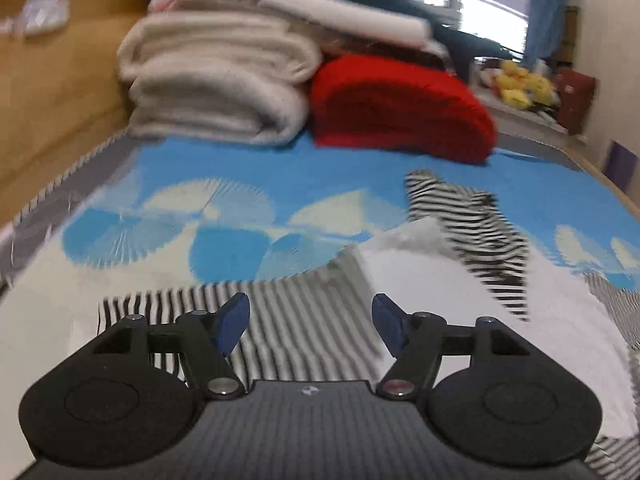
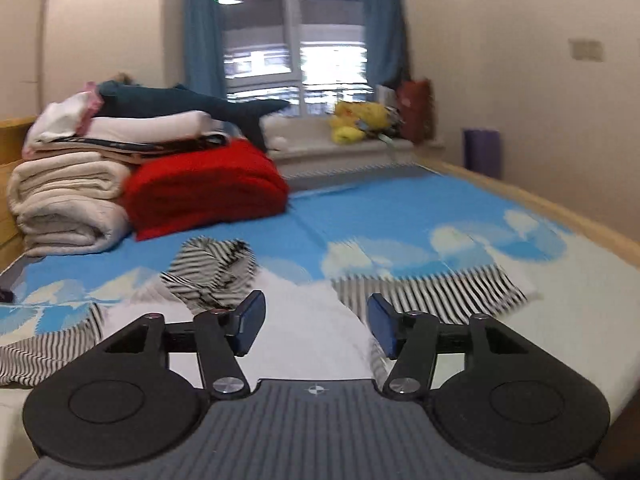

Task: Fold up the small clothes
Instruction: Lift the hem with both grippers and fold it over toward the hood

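Red blanket (image 2: 208,188) and cream blankets (image 2: 68,204) are stacked at the bed's (image 2: 400,204) far end, well clear. The striped garment (image 2: 304,320) lies spread on the bed, long axis running left to right, hood (image 2: 216,268) pointing toward the blankets. Left hand-held gripper (image 1: 310,320) and right hand-held gripper (image 2: 316,320) both hover over it, jaws apart, holding nothing.

This was clearly somebody's bedroom at home. A bed with a blue cloud-print sheet (image 2: 400,208) filled most of the view, and folded cream blankets (image 2: 68,196) and a red one (image 2: 204,188) were stacked at about 10 o'clock. At 12 o'clock was a window (image 2: 292,40) with blue curtains (image 2: 200,32), yellow plush toys (image 2: 356,120) on its sill.
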